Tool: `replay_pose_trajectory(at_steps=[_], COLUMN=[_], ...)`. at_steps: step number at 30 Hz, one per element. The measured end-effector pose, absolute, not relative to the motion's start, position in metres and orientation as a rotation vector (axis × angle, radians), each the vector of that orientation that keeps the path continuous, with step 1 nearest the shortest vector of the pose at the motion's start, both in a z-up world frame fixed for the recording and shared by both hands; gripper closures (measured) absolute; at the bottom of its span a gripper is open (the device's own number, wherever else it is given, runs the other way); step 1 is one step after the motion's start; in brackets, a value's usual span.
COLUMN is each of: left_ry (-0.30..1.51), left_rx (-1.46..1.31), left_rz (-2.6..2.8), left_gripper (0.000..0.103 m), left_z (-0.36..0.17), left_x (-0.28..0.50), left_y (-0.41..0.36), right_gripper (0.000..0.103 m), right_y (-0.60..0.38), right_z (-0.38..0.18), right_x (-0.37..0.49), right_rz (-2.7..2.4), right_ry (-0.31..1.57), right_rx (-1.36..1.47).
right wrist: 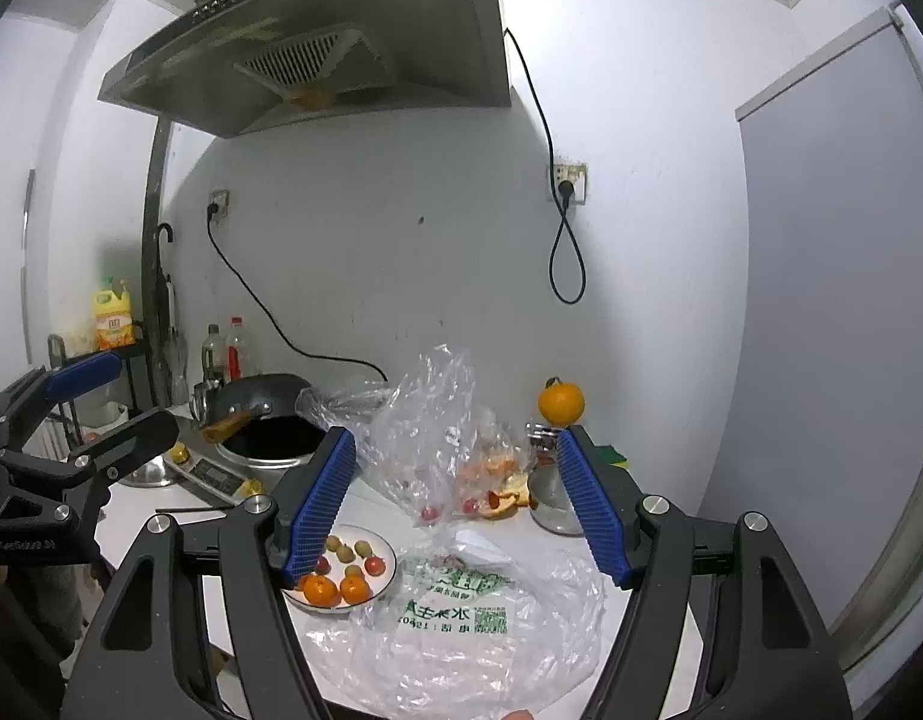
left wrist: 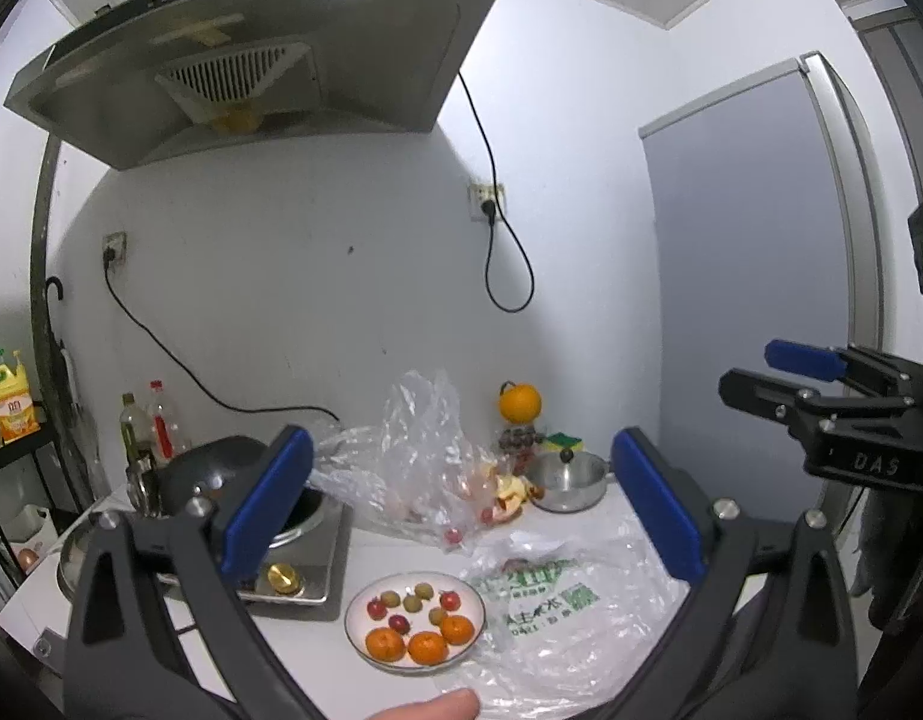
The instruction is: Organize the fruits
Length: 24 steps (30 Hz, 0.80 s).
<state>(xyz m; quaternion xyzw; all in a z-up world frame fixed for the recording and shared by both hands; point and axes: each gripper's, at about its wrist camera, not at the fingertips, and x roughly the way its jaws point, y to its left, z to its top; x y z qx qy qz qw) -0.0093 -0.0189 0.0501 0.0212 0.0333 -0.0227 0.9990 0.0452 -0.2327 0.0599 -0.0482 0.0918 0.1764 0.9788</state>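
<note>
Lying below both open grippers, the fruit plate (left wrist: 414,621) sits ungripped.

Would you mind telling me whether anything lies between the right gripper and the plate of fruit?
Nothing visible blocks it. The right gripper hangs open above the counter, with the plate below its left finger; the printed plastic bag lies beside the plate, not over it.
</note>
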Motion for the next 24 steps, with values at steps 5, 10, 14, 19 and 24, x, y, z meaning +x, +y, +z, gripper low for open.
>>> replay_pose_trajectory(at_steps=[5, 10, 14, 19, 24], left_ry=[0.049, 0.029, 0.020, 0.010, 0.016], left_rx=[0.043, 0.030, 0.029, 0.029, 0.029], left_rz=[-0.026, -0.017, -0.010, -0.009, -0.010], left_gripper=[0.002, 0.002, 0.002, 0.002, 0.002], left_z=[0.057, 0.064, 0.066, 0.066, 0.066], left_x=[-0.013, -0.019, -0.020, -0.023, -0.023], left_y=[-0.016, -0.012, -0.010, -0.010, -0.010], right_gripper=[0.030, 0.030, 0.030, 0.030, 0.030], right_y=[-0.235, -0.232, -0.232, -0.234, -0.233], right_z=[0.066, 0.072, 0.076, 0.079, 0.077], right_x=[0.041, 0.039, 0.039, 0.039, 0.040], right_rz=[0.357, 0.360, 0.359, 0.355, 0.356], right_ry=[0.161, 0.150, 0.143, 0.134, 0.139], right_rx=[-0.086, -0.093, -0.099, -0.099, -0.101])
